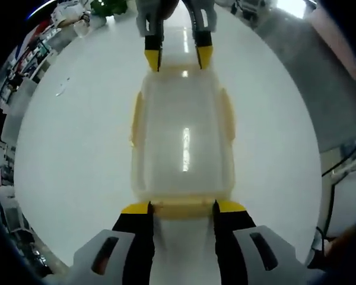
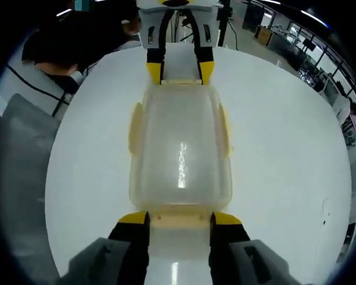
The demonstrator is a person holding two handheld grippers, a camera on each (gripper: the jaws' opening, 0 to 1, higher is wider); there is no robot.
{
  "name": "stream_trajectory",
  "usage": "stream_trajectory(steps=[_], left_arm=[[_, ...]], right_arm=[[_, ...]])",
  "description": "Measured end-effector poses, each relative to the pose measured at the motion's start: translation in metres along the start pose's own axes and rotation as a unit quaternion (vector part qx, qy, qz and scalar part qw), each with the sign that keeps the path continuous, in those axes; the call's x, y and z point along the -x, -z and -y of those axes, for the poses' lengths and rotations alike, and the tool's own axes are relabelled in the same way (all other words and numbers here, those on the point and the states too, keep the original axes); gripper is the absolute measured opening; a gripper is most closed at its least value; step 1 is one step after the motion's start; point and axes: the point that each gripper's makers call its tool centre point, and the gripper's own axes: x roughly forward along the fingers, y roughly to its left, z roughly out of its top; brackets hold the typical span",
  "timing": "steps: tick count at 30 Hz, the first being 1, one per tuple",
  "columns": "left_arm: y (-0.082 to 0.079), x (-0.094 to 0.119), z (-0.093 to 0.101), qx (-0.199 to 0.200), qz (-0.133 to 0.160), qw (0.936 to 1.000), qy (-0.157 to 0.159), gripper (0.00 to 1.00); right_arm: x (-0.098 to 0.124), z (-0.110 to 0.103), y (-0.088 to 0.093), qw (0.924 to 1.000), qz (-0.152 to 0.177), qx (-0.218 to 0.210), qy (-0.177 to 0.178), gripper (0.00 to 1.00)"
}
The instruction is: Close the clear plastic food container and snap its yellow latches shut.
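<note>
The clear plastic container [image 1: 183, 142] [image 2: 179, 148] lies lengthwise on the white table between my two grippers, its lid resting on top. Pale yellow latches [image 1: 136, 119] [image 2: 134, 127] run along its long sides. My left gripper [image 1: 183, 208] is open at the near end, and the yellow end latch [image 1: 184, 209] sits between its yellow-tipped fingers. My right gripper [image 2: 179, 218] is open in the same way around the opposite end latch [image 2: 180, 219]. Each gripper shows in the other's view at the container's far end: the right gripper [image 1: 179, 57] and the left gripper [image 2: 179, 72].
The round white table [image 1: 77, 148] [image 2: 285, 148] has bare surface on both sides of the container. A person in a light top [image 2: 53, 71] sits beyond the table's far left edge. Cluttered shelves [image 1: 53, 35] and grey floor [image 1: 320, 77] lie past the table.
</note>
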Motion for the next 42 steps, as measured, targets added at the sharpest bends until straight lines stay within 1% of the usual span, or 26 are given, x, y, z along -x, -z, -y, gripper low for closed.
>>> stream_trajectory(steps=[3,4,9,15,18,21,22,23,26,28,32,39,42], left_arm=[[-0.004,0.009,-0.003,0.006,0.012,0.9999,-0.006,0.36],[-0.007,0.012,-0.005,-0.001,0.016,0.9998,-0.012,0.36],[-0.011,0.023,-0.004,-0.005,0.014,0.9998,-0.014,0.36],[-0.014,0.036,0.002,-0.002,0.009,0.9999,-0.011,0.36],[-0.018,0.047,0.004,0.005,0.017,0.9998,-0.009,0.37],[-0.019,0.056,0.005,0.002,0.018,0.9998,-0.011,0.37],[-0.020,0.059,0.005,0.001,0.017,0.9998,-0.014,0.37],[-0.020,0.062,0.004,0.002,0.015,0.9997,-0.019,0.37],[-0.022,0.067,0.004,-0.001,0.011,0.9997,-0.023,0.37],[-0.023,0.070,0.004,0.002,0.014,0.9996,-0.023,0.37],[-0.027,0.073,0.006,0.002,0.012,0.9997,-0.023,0.37],[-0.036,0.075,0.006,0.001,0.013,0.9995,-0.027,0.37],[-0.044,0.074,0.008,-0.002,0.014,0.9995,-0.027,0.37]], right_arm=[[0.006,0.003,0.002,0.9999,-0.003,0.005,0.011,0.37],[0.007,0.003,0.002,0.9999,-0.002,0.005,0.011,0.37],[0.019,0.001,-0.002,0.9999,0.007,0.001,0.012,0.37],[0.035,-0.004,-0.008,0.9999,0.013,0.007,0.002,0.37],[0.043,-0.007,-0.010,0.9998,0.014,0.012,0.002,0.37],[0.050,-0.008,-0.014,0.9996,0.026,0.011,0.000,0.37],[0.053,-0.008,-0.016,0.9995,0.029,0.011,0.002,0.37],[0.056,-0.007,-0.018,0.9994,0.031,0.014,0.011,0.37],[0.060,-0.008,-0.020,0.9993,0.029,0.017,0.016,0.37],[0.062,-0.008,-0.019,0.9993,0.024,0.021,0.019,0.37],[0.066,-0.009,-0.018,0.9993,0.027,0.021,0.017,0.37],[0.074,-0.009,-0.013,0.9992,0.026,0.023,0.021,0.37],[0.075,-0.011,-0.004,0.9993,0.016,0.026,0.021,0.37]])
